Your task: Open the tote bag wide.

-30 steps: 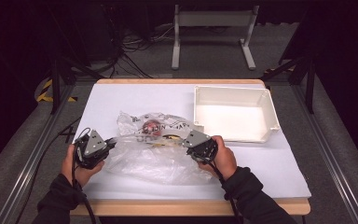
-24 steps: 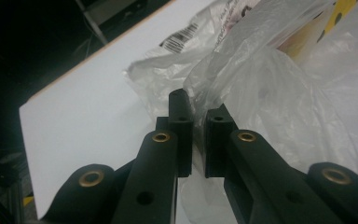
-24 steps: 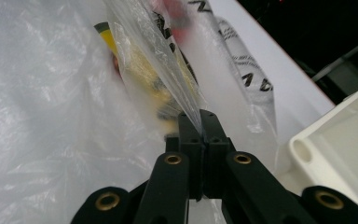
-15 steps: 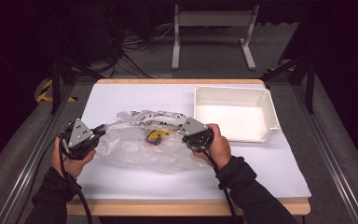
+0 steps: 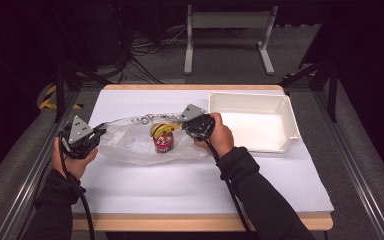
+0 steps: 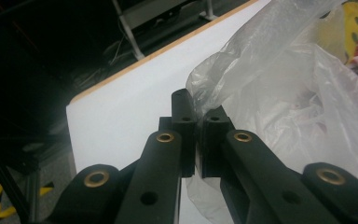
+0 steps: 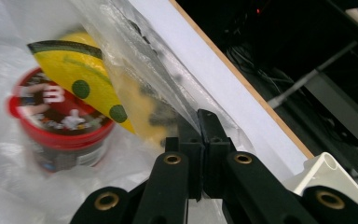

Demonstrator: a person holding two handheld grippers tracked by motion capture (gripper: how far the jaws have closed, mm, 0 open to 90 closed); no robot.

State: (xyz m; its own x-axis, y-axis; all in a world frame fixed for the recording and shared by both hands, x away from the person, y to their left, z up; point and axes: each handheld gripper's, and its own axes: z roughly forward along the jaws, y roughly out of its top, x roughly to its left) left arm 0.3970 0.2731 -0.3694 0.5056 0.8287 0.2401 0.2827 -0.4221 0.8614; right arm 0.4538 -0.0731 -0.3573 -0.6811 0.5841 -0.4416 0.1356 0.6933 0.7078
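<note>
Plastic bag (image 5: 140,142) hangs stretched over the table's middle, a red tub (image 5: 163,143) and yellow packet (image 5: 161,129) inside. Left gripper (image 5: 99,133) and right gripper (image 5: 184,126) are both clenched on the film at its 2 ends. Judging by this, lift both evenly, keeping the mouth high. White tray (image 5: 285,131) sits near on the right; table (image 5: 180,177) has room in front.

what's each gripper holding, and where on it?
Both hold the clear plastic bag: left gripper pinches its left edge, right gripper its right edge near the top.
</note>
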